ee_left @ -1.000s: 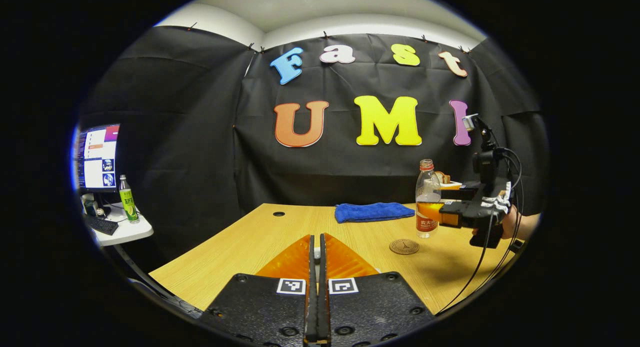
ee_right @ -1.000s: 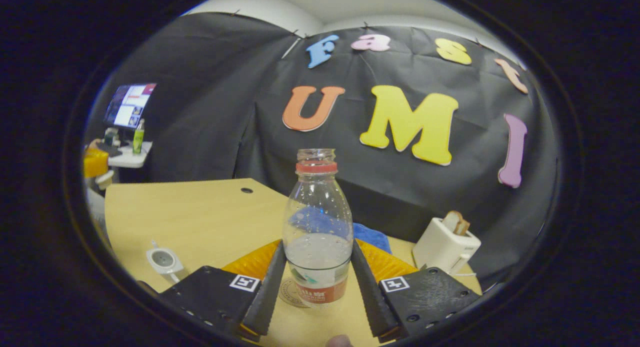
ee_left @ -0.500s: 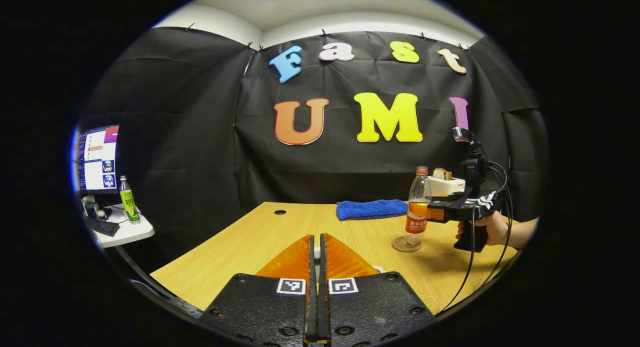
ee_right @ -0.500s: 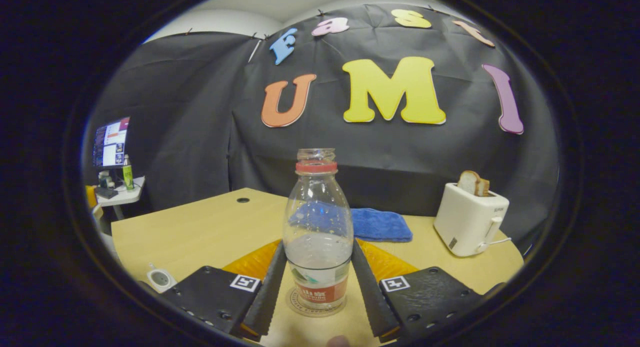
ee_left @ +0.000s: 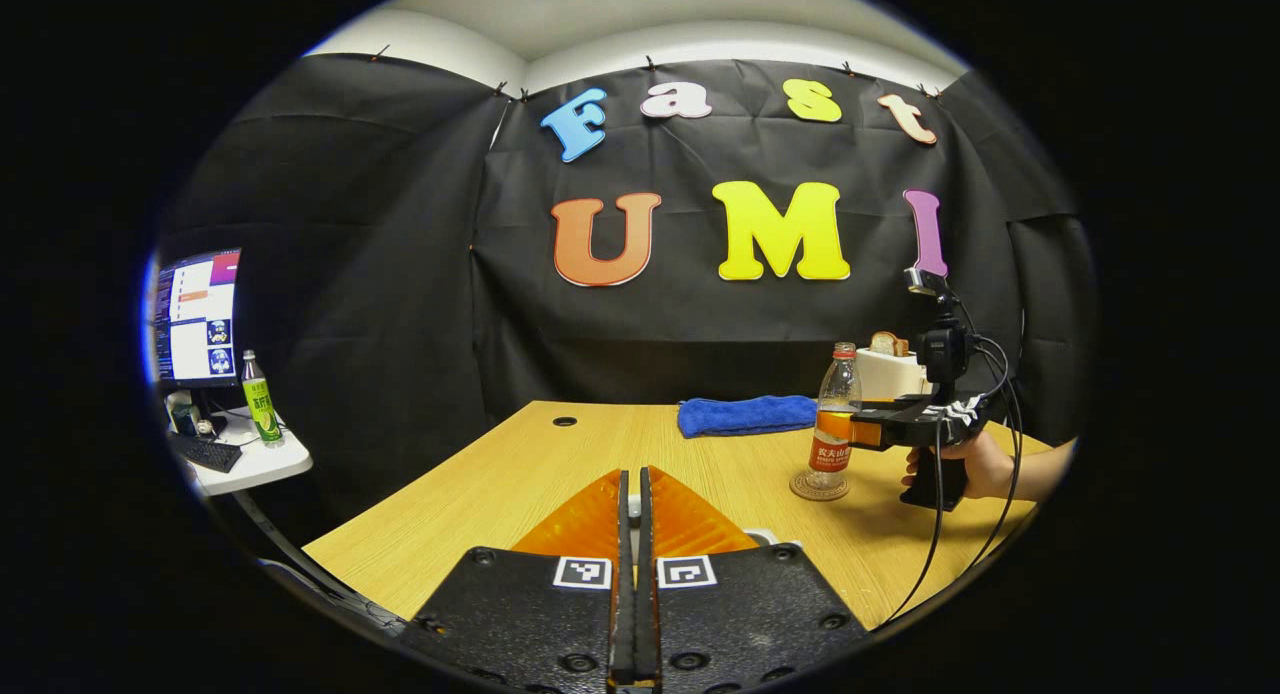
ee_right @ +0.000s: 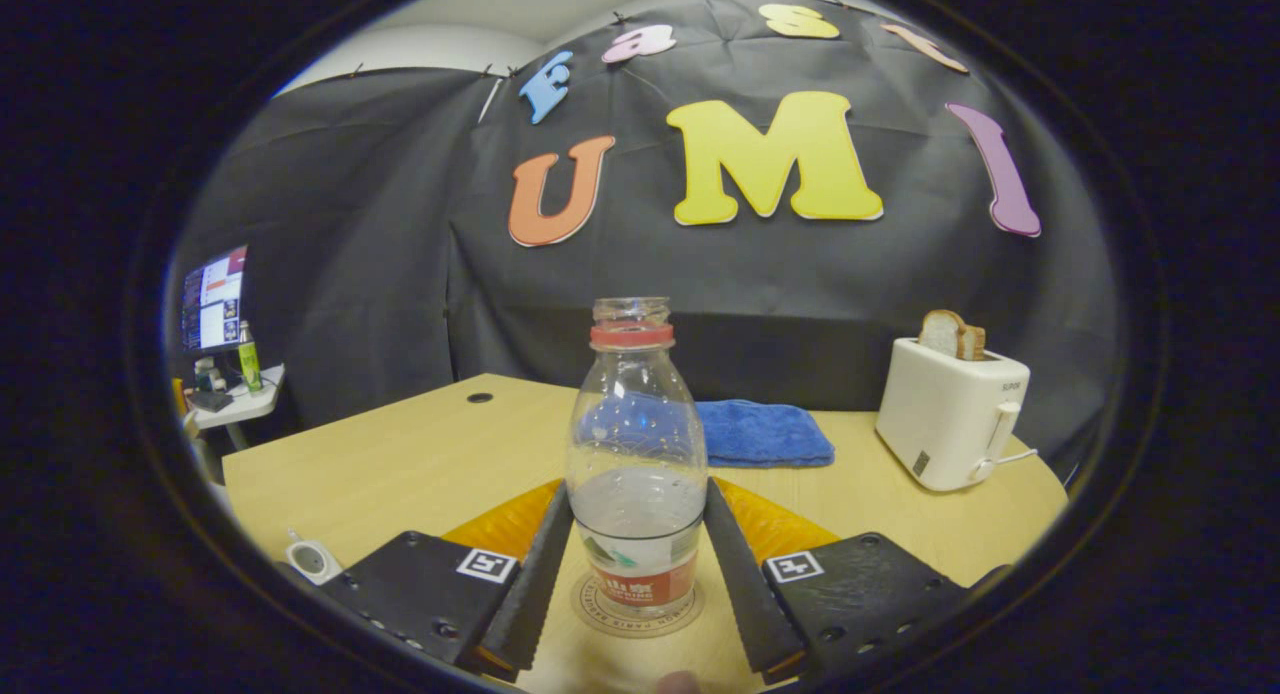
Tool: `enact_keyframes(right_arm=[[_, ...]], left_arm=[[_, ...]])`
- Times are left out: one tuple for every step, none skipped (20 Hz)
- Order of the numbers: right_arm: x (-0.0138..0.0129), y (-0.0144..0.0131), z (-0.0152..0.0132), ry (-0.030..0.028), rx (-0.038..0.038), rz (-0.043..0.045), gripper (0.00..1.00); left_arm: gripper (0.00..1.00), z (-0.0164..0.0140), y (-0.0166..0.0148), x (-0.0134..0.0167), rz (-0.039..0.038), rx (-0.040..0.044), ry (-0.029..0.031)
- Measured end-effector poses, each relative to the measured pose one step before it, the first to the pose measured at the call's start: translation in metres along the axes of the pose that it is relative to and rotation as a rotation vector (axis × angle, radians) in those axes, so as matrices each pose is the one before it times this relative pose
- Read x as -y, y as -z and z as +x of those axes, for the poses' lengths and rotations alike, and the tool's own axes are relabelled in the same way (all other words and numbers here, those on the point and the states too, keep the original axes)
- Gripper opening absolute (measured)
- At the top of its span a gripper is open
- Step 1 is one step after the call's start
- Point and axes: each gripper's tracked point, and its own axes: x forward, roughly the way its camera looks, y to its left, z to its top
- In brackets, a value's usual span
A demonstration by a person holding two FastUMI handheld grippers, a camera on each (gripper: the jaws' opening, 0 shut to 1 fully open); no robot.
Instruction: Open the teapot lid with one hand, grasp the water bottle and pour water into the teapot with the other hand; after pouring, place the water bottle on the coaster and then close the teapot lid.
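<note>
Right gripper (ee_right: pixel 637 564) clamped on part-full, uncapped water bottle (ee_right: pixel 634 474) standing on coaster (ee_right: pixel 637 606)

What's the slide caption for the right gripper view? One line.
Right gripper grips the water bottle standing on the coaster.

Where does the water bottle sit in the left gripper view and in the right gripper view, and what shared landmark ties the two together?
Left gripper view: the water bottle stands right of centre on the coaster, with the right gripper around it.
Right gripper view: the bottle stands at centre, low, between that gripper's jaws, on the coaster.
Shared landmark: the blue towel lies behind the bottle in both.
</note>
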Motion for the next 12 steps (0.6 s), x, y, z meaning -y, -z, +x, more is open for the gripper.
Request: enact_keyframes(right_arm=[[0.00024,0.00119,0.00034,0.00163,0.00004,0.00162,0.76],[0.00020,0.00191,0.00015,-0.00007,-0.00371,-0.00006,0.77],[-0.00055,0.00137,0.00093,-0.00349,-0.00394,-0.00083,0.78],[0.00030,0.00179,-0.00048,-0.00251,-0.00333,-0.00091,0.78],[-0.00019,0.00038,-0.00035,-0.00117,-0.00324,-0.00292,0.86],[-0.00012,0.00090,-0.00109,-0.00038,0.00153,0.00065,0.89],[-0.00076,-0.00110,0.00009,-0.00219,0.00255,-0.00109,0.94],[0.00002,0.00061,-0.00061,0.00108,-0.00224,-0.00404,0.94],[0.00139,0.00054,-0.00122,0.00332,-0.00247,-0.00332,0.94],[0.00204,0.00046,-0.00145,0.00324,0.00030,0.00033,0.94],[0.00276,0.00040,-0.00414,0.00513,0.00280,0.00581,0.94],[0.00170,0.00047,-0.00606,-0.00270,0.00911,0.01884,0.94]], left_arm=[[0.03,0.00021,0.00085,0.00053,-0.00048,-0.00049,0.00123],[0.03,-0.00087,-0.00013,0.00021,-0.00017,0.00020,-0.00025],[0.03,0.00098,0.00029,0.00013,0.00060,-0.00047,-0.00053],[0.03,0.00071,0.00011,-0.00020,-0.00085,-0.00130,-0.00176],[0.03,0.00014,0.00085,0.00098,-0.00122,-0.00071,0.00004],[0.03,0.00056,0.00038,0.00019,-0.00013,-0.00165,0.00151],[0.03,0.00008,-0.00033,0.00154,0.00060,-0.00016,0.00028],[0.03,0.00055,0.00112,0.00059,0.00028,-0.00199,0.00052],[0.03,-0.00001,-0.00009,0.00164,-0.00047,0.00149,0.00096],[0.03,0.00142,-0.00015,0.00170,-0.00214,0.00313,0.00293],[0.03,0.00164,0.00095,0.00372,-0.00647,0.00511,0.00799],[0.03,0.00252,0.00199,0.00507,-0.00910,0.00359,0.01374]])
